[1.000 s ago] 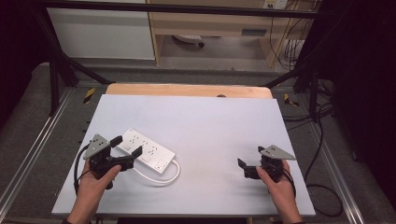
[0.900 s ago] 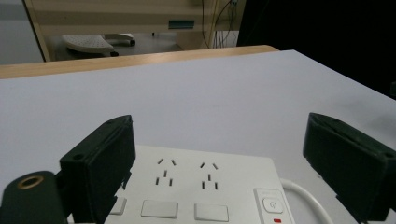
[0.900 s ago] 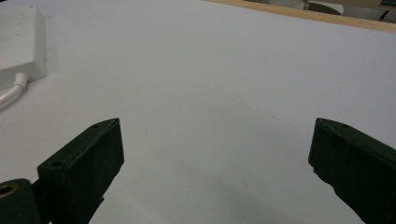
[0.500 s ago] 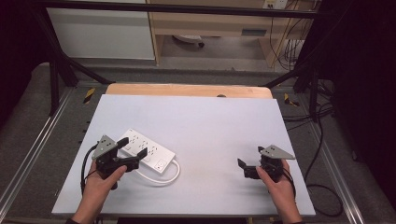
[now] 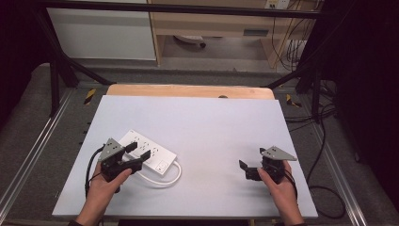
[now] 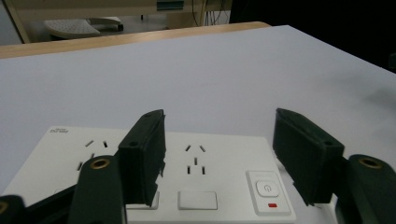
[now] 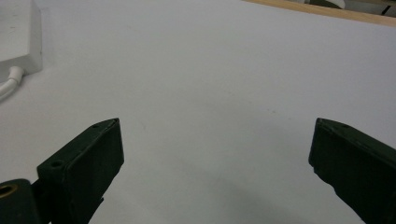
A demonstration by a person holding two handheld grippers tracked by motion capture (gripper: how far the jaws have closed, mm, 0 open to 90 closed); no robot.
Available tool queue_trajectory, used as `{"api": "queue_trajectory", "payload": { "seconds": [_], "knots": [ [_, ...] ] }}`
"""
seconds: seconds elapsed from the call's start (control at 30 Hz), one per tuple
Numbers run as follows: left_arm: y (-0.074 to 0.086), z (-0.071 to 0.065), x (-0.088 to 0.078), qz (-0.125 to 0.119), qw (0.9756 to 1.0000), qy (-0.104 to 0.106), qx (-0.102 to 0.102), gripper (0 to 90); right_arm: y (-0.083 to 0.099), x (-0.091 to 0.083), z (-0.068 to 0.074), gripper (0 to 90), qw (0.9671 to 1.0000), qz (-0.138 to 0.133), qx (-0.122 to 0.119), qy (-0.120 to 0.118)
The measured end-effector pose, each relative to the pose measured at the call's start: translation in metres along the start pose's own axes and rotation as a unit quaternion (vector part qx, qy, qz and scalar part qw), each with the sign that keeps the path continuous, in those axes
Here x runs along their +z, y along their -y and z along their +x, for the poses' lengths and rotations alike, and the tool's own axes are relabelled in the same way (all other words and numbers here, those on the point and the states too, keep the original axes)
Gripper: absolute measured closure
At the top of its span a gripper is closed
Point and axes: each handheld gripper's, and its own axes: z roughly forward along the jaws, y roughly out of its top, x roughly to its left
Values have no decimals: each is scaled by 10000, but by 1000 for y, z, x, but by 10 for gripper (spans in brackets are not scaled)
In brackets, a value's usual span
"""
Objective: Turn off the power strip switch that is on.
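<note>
A: Looking down from the high view, what do you see on the counter (image 5: 211,127)?

B: A white power strip (image 5: 149,151) lies at the near left of the counter, set at a slant, with its white cord (image 5: 162,181) looping off its near end. The left hand-held gripper (image 5: 137,153) hangs right over the strip's near half, held in the person's left hand (image 5: 106,186). The right hand-held gripper (image 5: 244,169) is well apart, at the near right, over bare counter in the right hand (image 5: 282,186).

A: And in the left gripper view?

B: The left hand-held gripper (image 6: 219,158) shows its two black jaws standing partly apart above the power strip (image 6: 196,163). They have just been closing, yet the pads do not press on anything; one jaw stands over the sockets, the other near the end with the switch button (image 6: 266,188) and its small red mark. Whether the tips touch the strip's top I cannot tell.

A: The right gripper view?

B: The right hand-held gripper (image 7: 215,158) has its jaws spread wide with nothing between them, just plain counter (image 7: 224,74). A corner of the power strip (image 7: 18,32) and a bit of the cord (image 7: 8,84) sit far off at the upper left of that view
</note>
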Motion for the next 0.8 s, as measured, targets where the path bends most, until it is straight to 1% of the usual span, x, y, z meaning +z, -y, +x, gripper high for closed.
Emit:
{"api": "queue_trajectory", "payload": {
  "seconds": [0.23, 0.3, 0.43, 0.63, 0.67, 0.7, 0.8],
  "knots": [
    [1, 0, 1, 75, 10000, 6, 19, 507, 0, 0, 0, 37, 10000, 8, 2, 17],
    [1, 0, 0, 86, 9999, 1, 78, 550, 0, 0, -1, 37, 10000, 9, 6, 22],
    [3, 0, 1, 155, 9998, 45, 71, 616, 1, 0, -1, 37, 10000, 13, 3, 32],
    [6, 1, 3, 230, 9995, 190, 56, 723, 1, 1, -1, 37, 10000, 14, 0, 38],
    [7, 1, 3, 247, 9995, 181, 76, 742, 1, 1, -1, 37, 10000, 15, -1, 39],
    [7, 1, 4, 261, 9994, 223, 46, 758, 1, 1, -1, 37, 10000, 13, 0, 41],
    [9, 2, 6, 301, 9992, 245, 61, 797, 1, 1, -1, 37, 10000, 19, -3, 41]
  ]
}}
